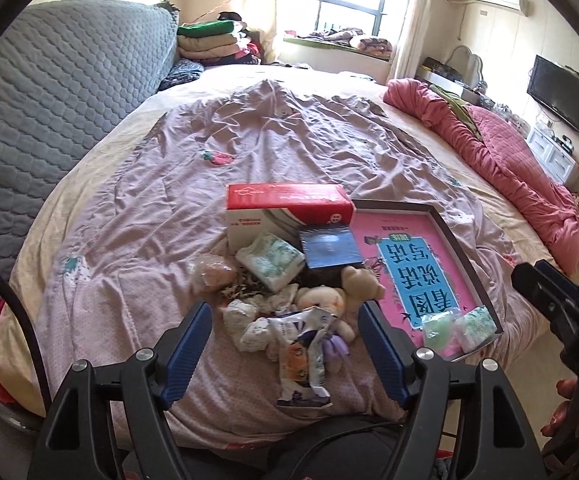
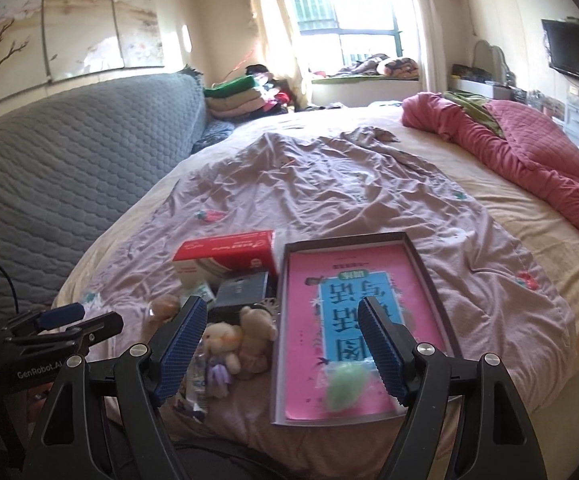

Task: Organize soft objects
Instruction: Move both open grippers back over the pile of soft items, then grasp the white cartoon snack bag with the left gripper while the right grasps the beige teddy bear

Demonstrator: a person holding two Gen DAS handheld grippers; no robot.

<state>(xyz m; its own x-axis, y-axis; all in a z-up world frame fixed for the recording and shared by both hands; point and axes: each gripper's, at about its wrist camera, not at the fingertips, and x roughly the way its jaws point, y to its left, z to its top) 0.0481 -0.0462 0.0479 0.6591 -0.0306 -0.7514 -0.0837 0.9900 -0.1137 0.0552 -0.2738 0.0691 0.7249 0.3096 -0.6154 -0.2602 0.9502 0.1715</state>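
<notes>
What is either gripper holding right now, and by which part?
Nothing. The left gripper stands open above the pile of soft items, and the right gripper stands open above the tray. No pad touches anything.

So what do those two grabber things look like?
Both are black plastic claws. The left gripper and right gripper each have two ribbed blue pads and round silver bolts. White letters mark their sides, and a black cable trails away.

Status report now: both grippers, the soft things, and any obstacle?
Left gripper open, empty; right gripper open, empty. Green soft toy in tray; two plush bears outside it. Nothing in the way.
</notes>
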